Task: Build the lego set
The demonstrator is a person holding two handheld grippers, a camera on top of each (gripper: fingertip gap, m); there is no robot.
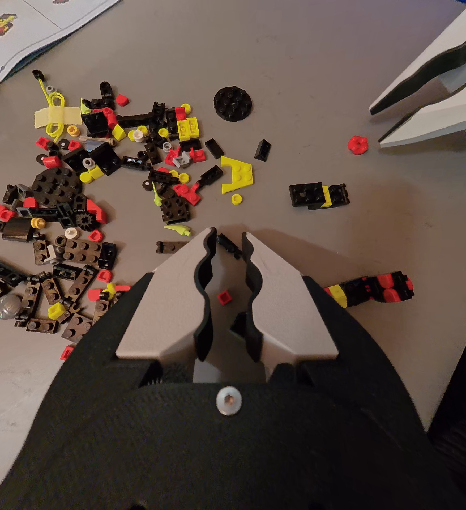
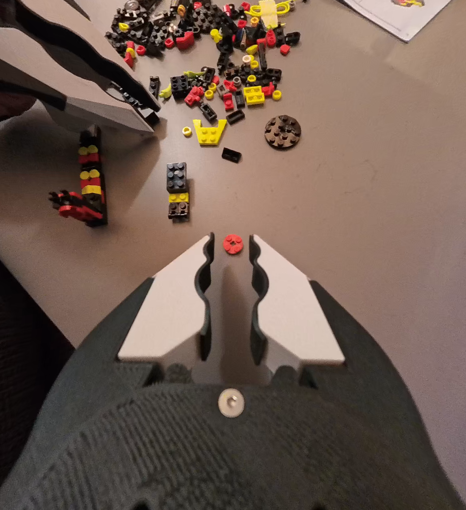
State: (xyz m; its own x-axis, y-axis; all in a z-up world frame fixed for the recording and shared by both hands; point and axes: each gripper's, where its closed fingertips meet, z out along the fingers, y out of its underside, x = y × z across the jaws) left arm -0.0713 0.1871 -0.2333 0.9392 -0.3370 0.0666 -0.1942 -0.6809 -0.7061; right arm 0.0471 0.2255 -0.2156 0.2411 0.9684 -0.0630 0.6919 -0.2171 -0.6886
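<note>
My left gripper (image 1: 228, 234) is shut on a small black plate (image 1: 227, 244), held just above the grey table (image 1: 309, 69). The plate also shows between its fingers in the right wrist view (image 2: 127, 98). My right gripper (image 2: 231, 237) is open and low over the table. A red round plate (image 2: 233, 243) lies between its fingertips, and it shows in the left wrist view too (image 1: 357, 144). A small black and yellow sub-assembly (image 2: 178, 190) lies between the two grippers. A long black, red and yellow assembly (image 2: 91, 179) lies beside the left gripper.
A pile of loose black, red and yellow pieces (image 1: 102, 179) fills the left of the table. A round black plate (image 1: 233, 103) and a yellow wedge plate (image 1: 237, 175) lie apart from it. An instruction booklet (image 1: 19, 36) lies beyond. The table edge (image 2: 19, 262) is near. The left gripper's tips are roughly 12 cm from the right gripper's.
</note>
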